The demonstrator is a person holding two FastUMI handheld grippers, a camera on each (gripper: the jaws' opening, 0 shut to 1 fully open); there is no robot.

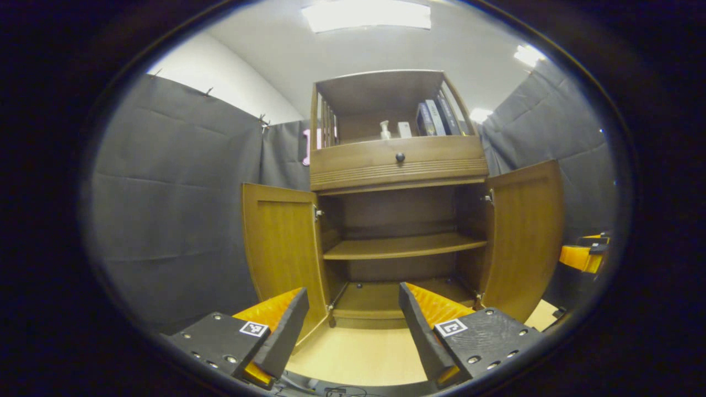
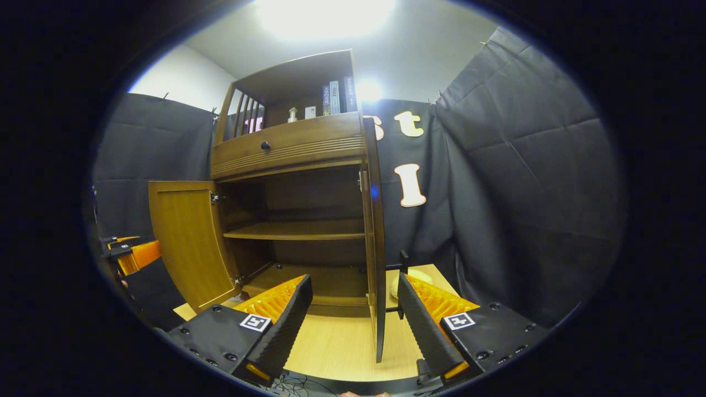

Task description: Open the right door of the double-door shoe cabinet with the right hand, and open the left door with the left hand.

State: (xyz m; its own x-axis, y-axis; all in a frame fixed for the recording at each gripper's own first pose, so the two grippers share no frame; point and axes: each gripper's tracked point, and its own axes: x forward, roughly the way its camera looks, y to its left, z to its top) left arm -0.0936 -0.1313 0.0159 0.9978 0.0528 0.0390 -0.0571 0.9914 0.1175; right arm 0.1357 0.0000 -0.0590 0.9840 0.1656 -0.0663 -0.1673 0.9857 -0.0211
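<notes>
Both brown wooden doors of the double-door shoe cabinet (image 1: 397,220) stand swung out: left door (image 1: 281,248), right door (image 2: 376,242). My left gripper (image 1: 353,325) is spread, holding nothing, before the open cabinet. My right gripper (image 2: 353,320) is spread, fingers either side of the right door's edge, not pressing it.

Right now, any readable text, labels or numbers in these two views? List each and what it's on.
None can be read.
Books on the top shelf of the cabinet: spine print too small and blurred.
Small box and bottle beside them: no legible label.
Left gripper and right gripper: square black-and-white marker tags, patterns rather than words.
</notes>
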